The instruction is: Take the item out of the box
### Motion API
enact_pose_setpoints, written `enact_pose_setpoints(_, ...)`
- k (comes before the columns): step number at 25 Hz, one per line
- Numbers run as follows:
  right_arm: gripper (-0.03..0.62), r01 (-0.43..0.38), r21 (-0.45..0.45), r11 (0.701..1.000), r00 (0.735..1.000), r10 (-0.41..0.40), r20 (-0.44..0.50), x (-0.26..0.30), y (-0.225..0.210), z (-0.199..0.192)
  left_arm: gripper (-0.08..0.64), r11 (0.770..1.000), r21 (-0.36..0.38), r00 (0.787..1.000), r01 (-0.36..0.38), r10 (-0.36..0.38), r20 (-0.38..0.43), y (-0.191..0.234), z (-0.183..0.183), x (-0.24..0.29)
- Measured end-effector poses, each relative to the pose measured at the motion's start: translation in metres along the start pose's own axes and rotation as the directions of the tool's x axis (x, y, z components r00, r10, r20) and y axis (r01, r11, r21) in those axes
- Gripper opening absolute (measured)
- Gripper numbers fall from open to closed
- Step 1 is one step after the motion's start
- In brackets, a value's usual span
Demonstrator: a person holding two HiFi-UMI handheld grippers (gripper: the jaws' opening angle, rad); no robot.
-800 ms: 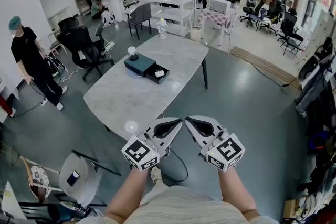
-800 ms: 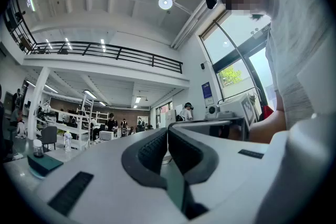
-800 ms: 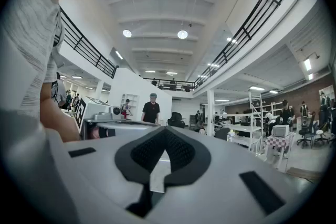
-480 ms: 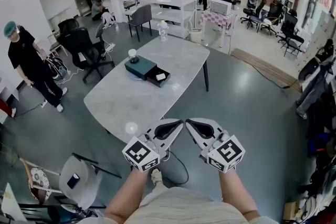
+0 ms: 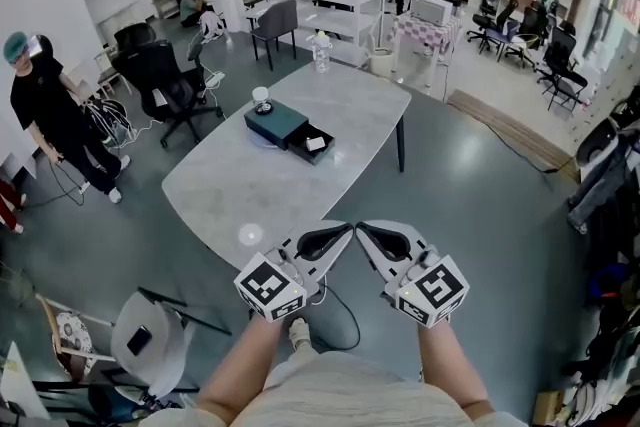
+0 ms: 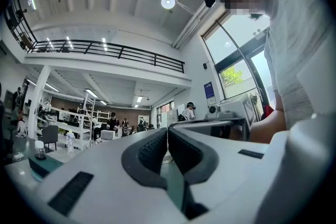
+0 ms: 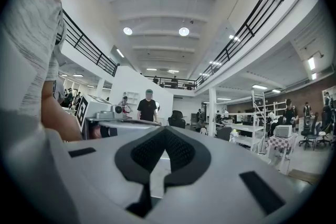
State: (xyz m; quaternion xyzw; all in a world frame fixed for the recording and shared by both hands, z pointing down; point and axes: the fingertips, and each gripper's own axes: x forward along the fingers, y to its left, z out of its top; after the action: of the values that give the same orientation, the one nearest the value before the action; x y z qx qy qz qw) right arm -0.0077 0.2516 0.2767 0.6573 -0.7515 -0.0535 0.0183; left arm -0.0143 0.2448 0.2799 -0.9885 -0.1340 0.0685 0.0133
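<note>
On the grey marble table [image 5: 250, 190] stands a dark teal box [image 5: 277, 123] with its black drawer [image 5: 308, 148] pulled out to the right. A small white item [image 5: 317, 143] lies in the drawer. My left gripper [image 5: 343, 232] and right gripper [image 5: 364, 230] hang close to my body, short of the table's near edge, with their tips angled toward each other. Both are shut with nothing between the jaws, as the left gripper [image 6: 167, 139] and the right gripper [image 7: 164, 136] show in their own views. The box [image 6: 44, 165] shows far left in the left gripper view.
A small white cup [image 5: 262, 98] stands behind the box and a plastic bottle [image 5: 321, 52] at the table's far end. A grey chair [image 5: 150, 340] is at my lower left, a black office chair [image 5: 160, 80] beyond the table. A person in black [image 5: 45, 105] stands at left.
The head view has shifted a little, so the table and box sit slightly higher and to the right in the picture. Both grippers stay where they were, shut.
</note>
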Motion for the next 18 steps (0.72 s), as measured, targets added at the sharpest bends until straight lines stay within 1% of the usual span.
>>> enact_pose_setpoints(4,0.018,-0.009,0.005,1.000,1.000,0.009,-0.006,0.020,-0.006,-0.003,0.018,1.000,-0.004,1.000,-0.007,0.007,0.000,0.020,-0.001,-0.003)
enact_pose_setpoints(9,0.018,-0.032,0.048,0.998,0.999,0.031,0.014,0.053,-0.020,-0.009,0.018,1.000,-0.023,1.000,-0.014,0.014,-0.007,0.059,-0.009,-0.008)
enact_pose_setpoints(15,0.018,-0.073,0.021,0.997,0.997,0.073,0.008,0.118,-0.026,-0.013,0.018,0.999,-0.039,1.000,-0.019,0.019,-0.009,0.118,-0.013,-0.022)
enact_pose_setpoints(18,0.020,-0.090,0.024,0.996,0.996,0.089,0.018,0.155,-0.030,-0.014,0.018,0.999,-0.027,1.000,-0.023,0.023,-0.009,0.150,-0.013,-0.034)
